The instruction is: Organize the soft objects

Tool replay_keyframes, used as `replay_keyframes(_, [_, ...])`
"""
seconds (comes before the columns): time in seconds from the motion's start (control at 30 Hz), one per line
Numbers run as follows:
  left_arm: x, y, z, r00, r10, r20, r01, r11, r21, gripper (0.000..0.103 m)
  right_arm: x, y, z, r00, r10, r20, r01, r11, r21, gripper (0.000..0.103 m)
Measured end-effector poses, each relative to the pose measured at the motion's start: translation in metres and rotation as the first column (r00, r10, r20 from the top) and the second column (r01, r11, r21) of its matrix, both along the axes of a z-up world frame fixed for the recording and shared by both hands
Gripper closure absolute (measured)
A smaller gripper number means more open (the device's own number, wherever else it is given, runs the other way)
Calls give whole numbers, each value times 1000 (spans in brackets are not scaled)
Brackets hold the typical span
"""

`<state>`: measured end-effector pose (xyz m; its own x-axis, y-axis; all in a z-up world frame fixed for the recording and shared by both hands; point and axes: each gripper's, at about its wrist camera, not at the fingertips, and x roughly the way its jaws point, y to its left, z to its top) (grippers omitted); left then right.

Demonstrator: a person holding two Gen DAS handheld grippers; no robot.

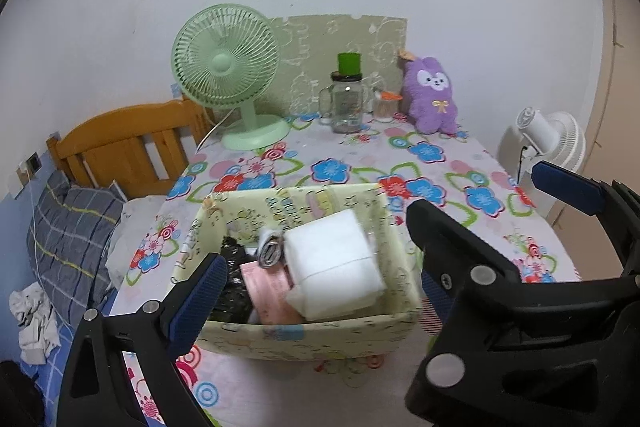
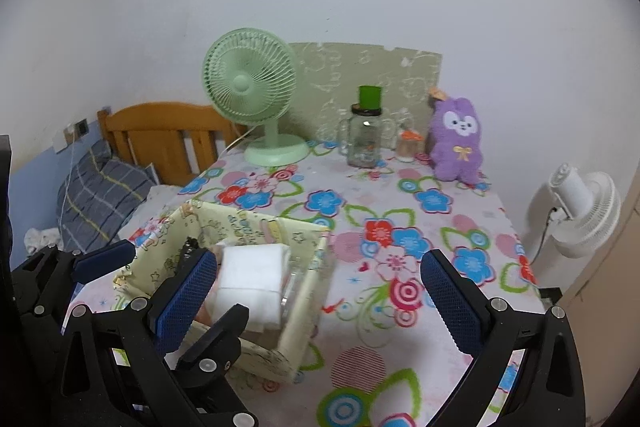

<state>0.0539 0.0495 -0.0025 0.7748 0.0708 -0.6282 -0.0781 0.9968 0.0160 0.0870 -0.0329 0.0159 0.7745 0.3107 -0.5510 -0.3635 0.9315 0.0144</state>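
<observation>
We see both grippers, left (image 1: 316,291) and right (image 2: 320,291), jaws open and empty, flanking the fabric box (image 1: 304,337) on the worktop (image 1: 440,163).

Flowered tablecloth (image 1: 352,163) is covering my table. Sitting on it: pale fabric storage box (image 1: 304,335) nearest me; green desk fan (image 1: 228,67), glass mug jar (image 1: 347,103), purple plush toy (image 1: 432,95) lining the far edge.

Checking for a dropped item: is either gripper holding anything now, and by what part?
Nothing is held. The left gripper is open over the fabric storage box; the right gripper is open above the floral tablecloth.
</observation>
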Motion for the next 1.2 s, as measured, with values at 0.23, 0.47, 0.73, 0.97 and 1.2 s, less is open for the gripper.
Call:
replay_keyframes(0.23, [-11, -19, 14, 999, -25, 42, 24, 1000, 2, 4, -17, -31, 14, 998, -57, 35, 56, 998, 26, 0])
replay_keyframes(0.47, [-26, -37, 28, 995, -45, 85, 45, 999, 7, 3, -37, -60, 29, 991, -112, 77, 109, 993, 37, 0])
replay_keyframes(0.73, [-47, -55, 43, 987, -54, 152, 50, 998, 35, 0, -61, -95, 45, 973, -202, 115, 196, 979, 64, 0])
replay_keyframes(0.97, [-63, -64, 56, 979, -75, 190, 68, 997, 44, 0, -81, -120, 55, 953, -266, 145, 255, 963, 92, 0])
replay_keyframes(1.2, [-72, -66, 63, 975, -77, 207, 71, 997, 35, 0, -95, -136, 58, 937, -312, 156, 296, 948, 118, 0])
